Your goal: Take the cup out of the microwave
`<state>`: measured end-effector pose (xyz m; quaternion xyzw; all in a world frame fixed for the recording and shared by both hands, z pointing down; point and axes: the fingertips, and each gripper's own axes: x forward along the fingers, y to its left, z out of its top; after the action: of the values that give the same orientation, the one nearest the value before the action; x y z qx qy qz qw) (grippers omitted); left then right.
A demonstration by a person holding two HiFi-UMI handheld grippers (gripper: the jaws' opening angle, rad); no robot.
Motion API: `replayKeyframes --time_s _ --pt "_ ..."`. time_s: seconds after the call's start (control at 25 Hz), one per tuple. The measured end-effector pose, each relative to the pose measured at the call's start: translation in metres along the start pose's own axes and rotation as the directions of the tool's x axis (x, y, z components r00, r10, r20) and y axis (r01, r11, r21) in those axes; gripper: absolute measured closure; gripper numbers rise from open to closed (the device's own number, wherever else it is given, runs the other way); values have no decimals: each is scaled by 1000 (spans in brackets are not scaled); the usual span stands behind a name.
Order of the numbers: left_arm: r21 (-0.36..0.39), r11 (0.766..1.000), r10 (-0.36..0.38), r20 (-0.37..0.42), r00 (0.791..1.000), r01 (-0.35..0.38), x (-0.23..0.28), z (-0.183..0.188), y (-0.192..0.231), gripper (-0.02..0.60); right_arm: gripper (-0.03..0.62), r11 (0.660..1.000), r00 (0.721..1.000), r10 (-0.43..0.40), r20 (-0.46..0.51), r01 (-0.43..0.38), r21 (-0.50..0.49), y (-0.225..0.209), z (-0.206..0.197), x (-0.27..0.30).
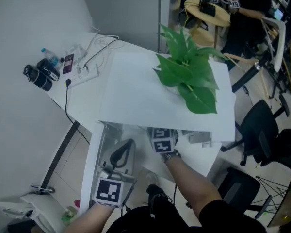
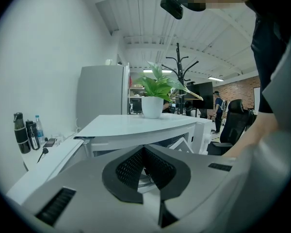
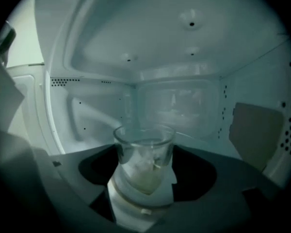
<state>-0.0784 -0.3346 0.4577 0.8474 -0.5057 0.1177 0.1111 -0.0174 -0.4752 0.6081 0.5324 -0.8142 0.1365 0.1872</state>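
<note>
Under the microwave (image 1: 136,93), white table (image 1: 85,101); seemingly an office.

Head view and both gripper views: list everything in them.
microwave: one, white, on the table
cup: one, clear glass, inside the microwave
plant: one, green, white pot, atop the microwave
table: one, white, by the wall
power strip: one, white, on the table
flasks: two, black, table's far end
water bottle: one, clear, blue cap, beside the flasks
phone: one, dark, beside the power strip
office chairs: several, black, right of the microwave
left gripper: one, grey, jaws together, outside the microwave
right gripper: one, grey, inside the microwave, cup between its jaws
</note>
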Motion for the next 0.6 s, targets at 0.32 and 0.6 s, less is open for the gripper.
replayKeyframes --time_s 0.32,0.6 --pt "-3 1000 -9 22 1000 9 -18 3 -11 584 227 1000 1000 20 22 -21 13 12 -1 -32" --pt "3 1000 -17 49 999 17 -47 7 -28 584 229 1000 999 22 35 -23 16 22 -4 -70"
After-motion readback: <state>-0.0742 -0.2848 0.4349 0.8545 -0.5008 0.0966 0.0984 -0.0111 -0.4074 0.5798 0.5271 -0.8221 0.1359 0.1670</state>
